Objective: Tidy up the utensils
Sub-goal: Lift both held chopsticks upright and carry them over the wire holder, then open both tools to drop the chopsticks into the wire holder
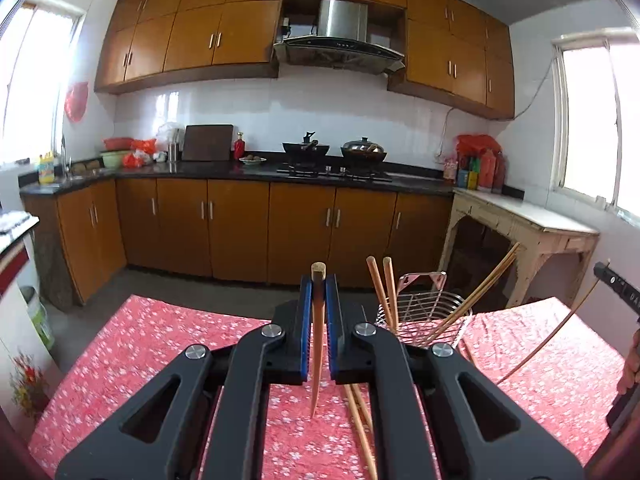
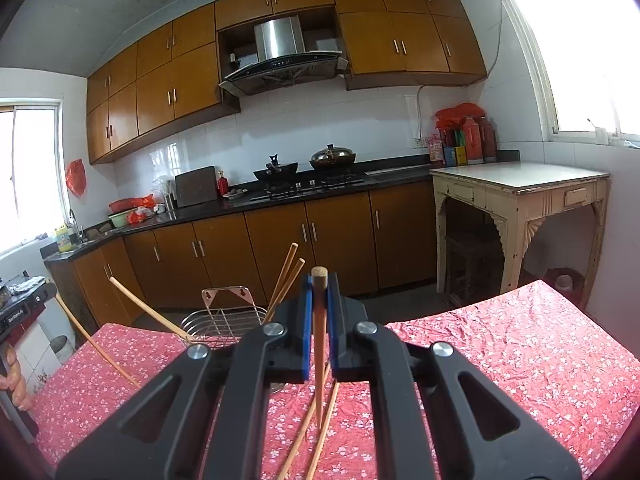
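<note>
My left gripper (image 1: 318, 280) is shut on a wooden chopstick (image 1: 318, 344), held upright above the red floral tablecloth (image 1: 152, 352). A wire utensil basket (image 1: 424, 312) stands to its right with several chopsticks (image 1: 382, 288) leaning in it. My right gripper (image 2: 319, 280) is shut on another upright chopstick (image 2: 319, 352). The basket also shows in the right wrist view (image 2: 224, 320), to the left of the right gripper, with chopsticks (image 2: 286, 280) in it. Loose chopsticks lie on the cloth under both grippers (image 1: 360, 432) (image 2: 308, 440).
The table's far edge (image 1: 200, 304) drops to the kitchen floor. Brown cabinets and a black counter (image 1: 280, 172) with woks stand behind. A cream side table (image 2: 520, 184) stands at the right. The other hand shows at the frame edge (image 2: 12, 372).
</note>
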Action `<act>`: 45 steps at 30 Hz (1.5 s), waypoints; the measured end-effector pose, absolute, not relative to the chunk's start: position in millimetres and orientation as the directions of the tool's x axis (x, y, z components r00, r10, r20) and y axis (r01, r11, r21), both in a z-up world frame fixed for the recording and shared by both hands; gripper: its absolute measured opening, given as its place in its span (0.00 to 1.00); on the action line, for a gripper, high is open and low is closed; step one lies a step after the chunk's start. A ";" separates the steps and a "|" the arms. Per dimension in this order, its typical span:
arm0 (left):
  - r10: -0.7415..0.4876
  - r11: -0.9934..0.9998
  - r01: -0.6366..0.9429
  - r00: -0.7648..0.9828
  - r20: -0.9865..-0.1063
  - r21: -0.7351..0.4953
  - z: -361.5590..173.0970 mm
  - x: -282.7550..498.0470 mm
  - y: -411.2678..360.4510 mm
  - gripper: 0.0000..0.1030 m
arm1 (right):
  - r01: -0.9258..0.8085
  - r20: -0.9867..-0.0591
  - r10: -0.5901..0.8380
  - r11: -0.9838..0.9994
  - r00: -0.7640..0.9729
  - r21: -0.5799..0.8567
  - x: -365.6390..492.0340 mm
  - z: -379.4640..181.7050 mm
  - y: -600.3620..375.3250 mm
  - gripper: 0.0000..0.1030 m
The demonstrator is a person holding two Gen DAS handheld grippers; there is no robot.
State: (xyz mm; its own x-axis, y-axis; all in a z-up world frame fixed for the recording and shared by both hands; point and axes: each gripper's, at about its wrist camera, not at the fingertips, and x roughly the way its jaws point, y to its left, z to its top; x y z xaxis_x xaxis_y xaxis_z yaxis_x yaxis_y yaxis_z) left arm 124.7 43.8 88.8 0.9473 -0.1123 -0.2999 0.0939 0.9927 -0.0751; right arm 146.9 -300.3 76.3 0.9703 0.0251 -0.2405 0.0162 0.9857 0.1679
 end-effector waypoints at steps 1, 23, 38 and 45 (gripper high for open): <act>-0.114 0.992 0.094 0.944 -0.309 -0.079 87.5 126.9 43.8 0.06 | 0.017 -0.247 0.026 0.985 0.969 0.170 148.2 74.3 -300.7 0.08; -0.174 0.954 0.161 0.984 -0.034 -0.252 199.0 119.1 -3.6 0.06 | -0.165 -0.028 0.180 0.946 0.983 0.280 151.3 181.7 -287.3 0.08; -0.063 0.952 0.024 0.991 -0.117 -0.305 152.5 209.6 -12.9 0.06 | -0.161 -0.020 0.170 0.960 0.985 0.231 261.4 145.6 -243.3 0.08; -0.066 0.949 0.018 0.988 -0.143 -0.314 131.5 226.7 -12.8 0.06 | -0.154 -0.112 0.188 0.952 0.976 0.265 299.6 108.0 -235.3 0.08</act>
